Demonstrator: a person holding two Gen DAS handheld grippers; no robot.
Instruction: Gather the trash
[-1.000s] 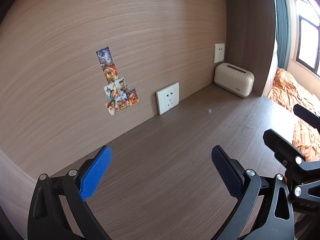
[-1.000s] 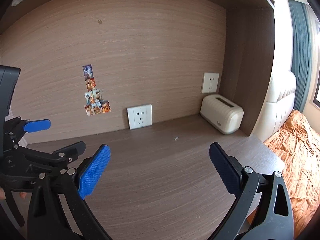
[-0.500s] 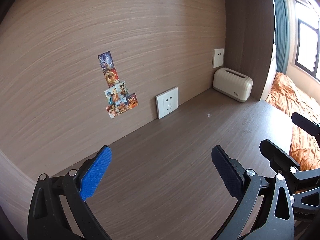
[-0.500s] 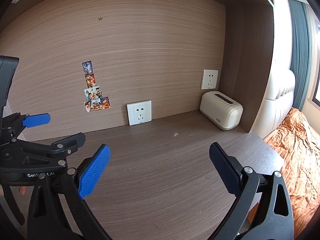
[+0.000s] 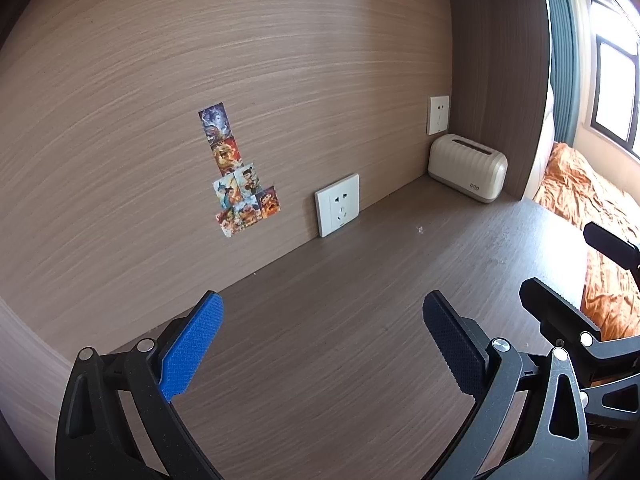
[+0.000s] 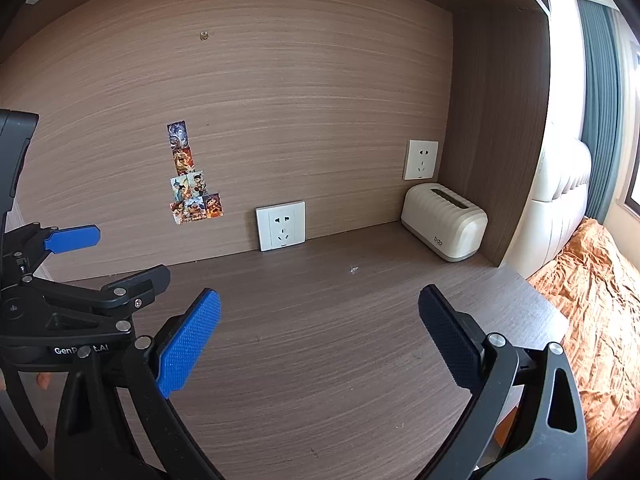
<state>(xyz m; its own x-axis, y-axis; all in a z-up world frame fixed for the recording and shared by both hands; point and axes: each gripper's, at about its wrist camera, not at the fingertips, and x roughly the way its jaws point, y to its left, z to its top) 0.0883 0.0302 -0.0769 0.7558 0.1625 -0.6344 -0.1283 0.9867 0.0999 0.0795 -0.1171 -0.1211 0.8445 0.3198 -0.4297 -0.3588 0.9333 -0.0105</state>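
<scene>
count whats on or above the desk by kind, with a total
wall sockets: 2 (lower, upper)
cream tissue box: 1
small white scrap of trash: 1
sticker cluster on the back panel: 1
tiny lone sticker higher up: 1
total: 6

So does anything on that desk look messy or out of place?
Only a tiny pale scrap lying alone on the brown desk, in front of the cream box. The bottom sticker on the wall looks torn.
</scene>
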